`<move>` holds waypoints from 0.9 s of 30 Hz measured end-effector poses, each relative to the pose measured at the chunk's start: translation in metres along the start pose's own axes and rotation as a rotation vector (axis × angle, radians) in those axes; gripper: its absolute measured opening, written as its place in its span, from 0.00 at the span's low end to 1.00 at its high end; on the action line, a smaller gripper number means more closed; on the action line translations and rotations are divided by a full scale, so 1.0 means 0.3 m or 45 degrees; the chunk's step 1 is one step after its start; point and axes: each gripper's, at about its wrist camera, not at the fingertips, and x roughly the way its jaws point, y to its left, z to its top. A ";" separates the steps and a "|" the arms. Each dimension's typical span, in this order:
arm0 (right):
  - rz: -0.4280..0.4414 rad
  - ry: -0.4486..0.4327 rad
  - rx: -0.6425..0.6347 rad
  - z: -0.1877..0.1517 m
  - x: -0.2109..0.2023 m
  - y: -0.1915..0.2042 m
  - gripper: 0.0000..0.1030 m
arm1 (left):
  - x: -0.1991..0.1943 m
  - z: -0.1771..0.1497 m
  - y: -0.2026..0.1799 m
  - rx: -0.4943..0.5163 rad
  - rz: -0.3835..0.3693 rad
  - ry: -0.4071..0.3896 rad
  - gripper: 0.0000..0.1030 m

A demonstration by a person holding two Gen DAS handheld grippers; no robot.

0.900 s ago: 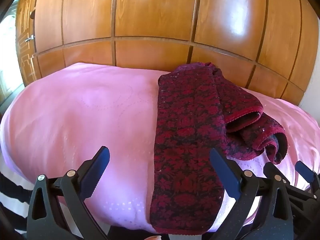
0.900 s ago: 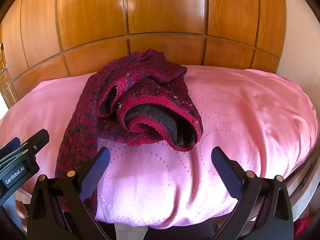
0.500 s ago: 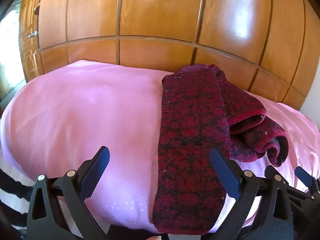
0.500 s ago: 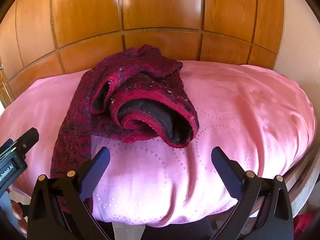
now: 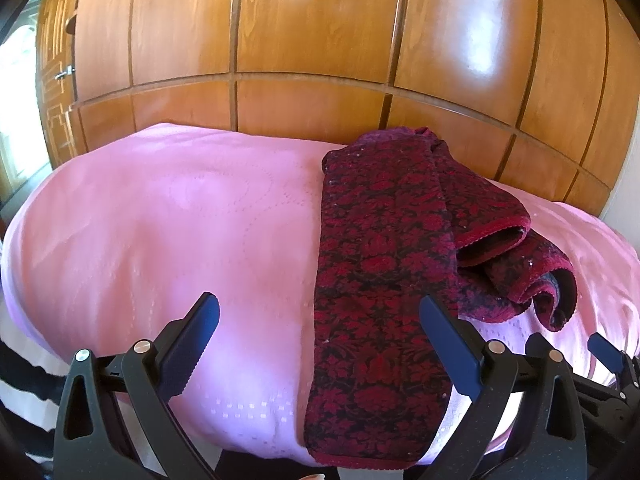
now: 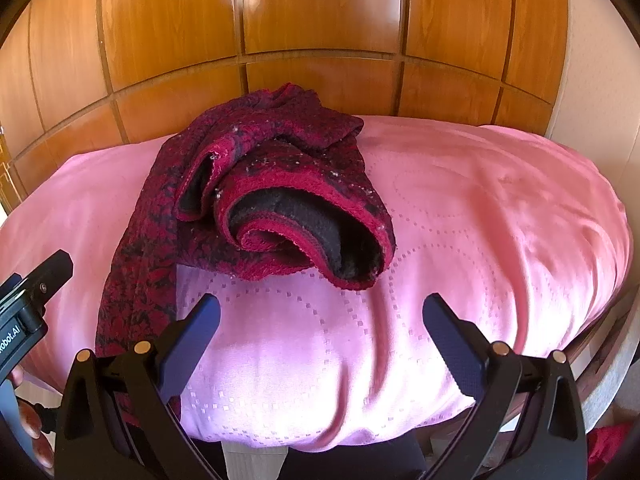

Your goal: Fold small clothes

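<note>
- Through the left wrist camera we see our left gripper (image 5: 318,320) with its fingers (image 5: 198,336) spread wide and holding nothing, above the pink cloth (image 5: 160,240) that covers the surface.
- The dark red patterned garment (image 5: 380,260) lies on the right part of that cloth, one long leg reaching the near edge between the fingers, the rest bunched to the right. The wooden panelled wall (image 5: 320,40) stands behind.
- Through the right wrist camera our right gripper (image 6: 320,320) also stands wide open and empty, above bare pink cloth.
- The garment's bunched end lies just beyond, its dark lining showing.
</note>
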 end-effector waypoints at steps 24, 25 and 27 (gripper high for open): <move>-0.009 0.025 -0.006 -0.008 0.024 -0.005 0.98 | -0.001 -0.003 -0.045 0.082 -0.009 0.006 0.96; -0.008 0.027 -0.006 -0.009 0.026 -0.006 0.98 | 0.000 -0.002 -0.046 0.083 -0.008 0.008 0.96; -0.008 0.031 -0.008 -0.009 0.029 -0.006 0.98 | -0.001 -0.001 -0.045 0.085 -0.010 0.008 0.96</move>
